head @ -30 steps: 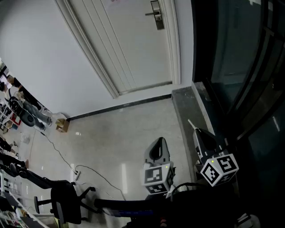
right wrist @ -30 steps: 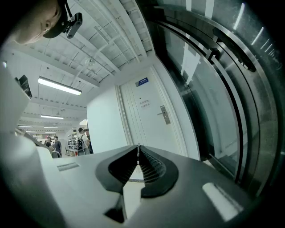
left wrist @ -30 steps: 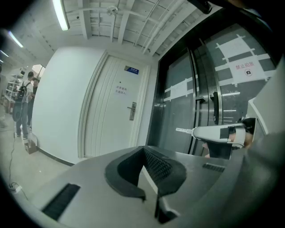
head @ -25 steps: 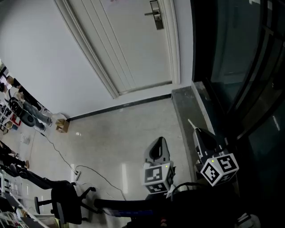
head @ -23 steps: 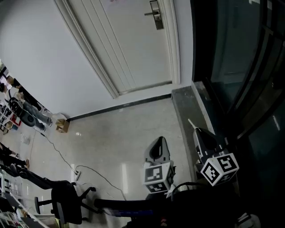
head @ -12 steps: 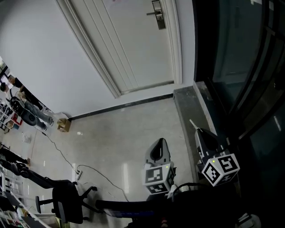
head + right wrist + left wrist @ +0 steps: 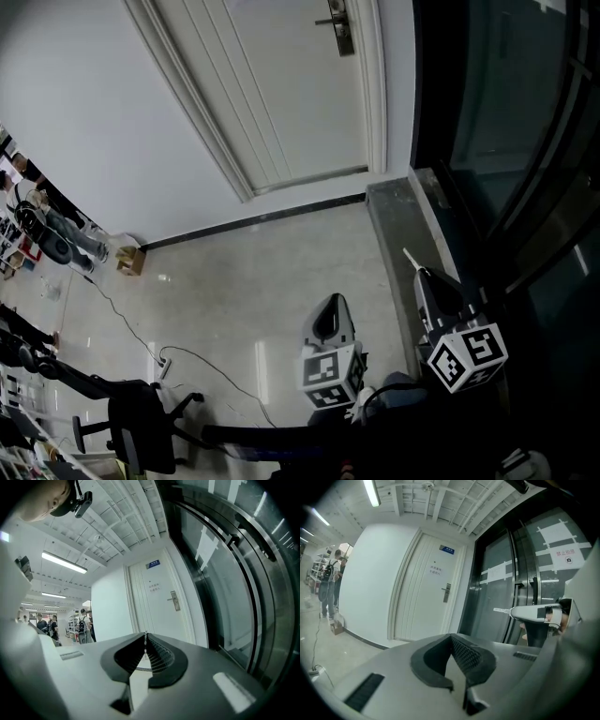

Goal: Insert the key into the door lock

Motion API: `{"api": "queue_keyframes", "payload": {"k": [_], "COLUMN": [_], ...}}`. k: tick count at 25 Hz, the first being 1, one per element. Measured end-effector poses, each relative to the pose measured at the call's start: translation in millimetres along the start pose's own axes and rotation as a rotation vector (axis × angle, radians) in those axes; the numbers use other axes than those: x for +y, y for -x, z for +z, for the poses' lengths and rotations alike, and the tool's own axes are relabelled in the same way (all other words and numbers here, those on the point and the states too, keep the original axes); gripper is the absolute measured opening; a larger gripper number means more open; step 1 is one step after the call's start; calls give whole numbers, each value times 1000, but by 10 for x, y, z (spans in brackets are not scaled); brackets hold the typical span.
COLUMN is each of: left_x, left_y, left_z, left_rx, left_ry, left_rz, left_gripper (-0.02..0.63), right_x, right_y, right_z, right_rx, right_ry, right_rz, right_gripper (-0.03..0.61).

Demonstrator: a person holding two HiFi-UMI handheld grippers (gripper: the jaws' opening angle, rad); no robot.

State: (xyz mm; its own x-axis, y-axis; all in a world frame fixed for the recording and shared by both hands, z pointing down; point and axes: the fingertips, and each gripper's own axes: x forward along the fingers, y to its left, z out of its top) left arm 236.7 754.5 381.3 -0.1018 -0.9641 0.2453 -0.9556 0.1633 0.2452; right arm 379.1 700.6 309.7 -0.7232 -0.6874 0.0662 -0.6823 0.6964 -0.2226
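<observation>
Because the left tool (image 7: 331, 302) at six o'clock has its pads (image 7: 464, 651) pressed together on nothing, the work falls to the right tool (image 7: 421, 275) at five o'clock, clamped on the key (image 7: 410, 258); I judge it should carry the blade forward level, square it to the lock, and only then push. The door lock (image 7: 342, 23) sits well apart at twelve o'clock, a slim metal plate with a lever on the smooth white panelled door (image 7: 281, 84), while the key's thin, flat metal blade juts past dark ribbed rubber.

White door (image 7: 281, 84), silver lock (image 7: 341, 26) and key (image 7: 410, 256), pale floor (image 7: 253, 281).
</observation>
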Motion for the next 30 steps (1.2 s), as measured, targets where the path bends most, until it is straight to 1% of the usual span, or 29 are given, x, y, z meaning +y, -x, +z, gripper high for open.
{"api": "queue_keyframes", "payload": {"k": [6, 10, 17, 23, 30], "left_x": [146, 288, 488, 551, 634], "left_y": [-226, -564, -1537, -2391, -3246], "left_z": [-45, -5, 324, 688, 982], "left_rx": [13, 7, 0, 10, -3], "left_ry": [19, 26, 2, -6, -11], "left_rz": [-8, 12, 26, 5, 9], "left_gripper": [2, 2, 2, 2, 2], "right_x": [-42, -172, -627, -986, -1427], "right_y": [-273, -650, -1642, -2446, -3170], "right_z": [-79, -69, 73, 308, 480], "right_rx": [4, -6, -19, -13, -15], "right_ry": [-3, 1, -19, -15, -17], "right_rz": [-7, 13, 44, 53, 56], "right_gripper": [12, 12, 12, 12, 12]}}
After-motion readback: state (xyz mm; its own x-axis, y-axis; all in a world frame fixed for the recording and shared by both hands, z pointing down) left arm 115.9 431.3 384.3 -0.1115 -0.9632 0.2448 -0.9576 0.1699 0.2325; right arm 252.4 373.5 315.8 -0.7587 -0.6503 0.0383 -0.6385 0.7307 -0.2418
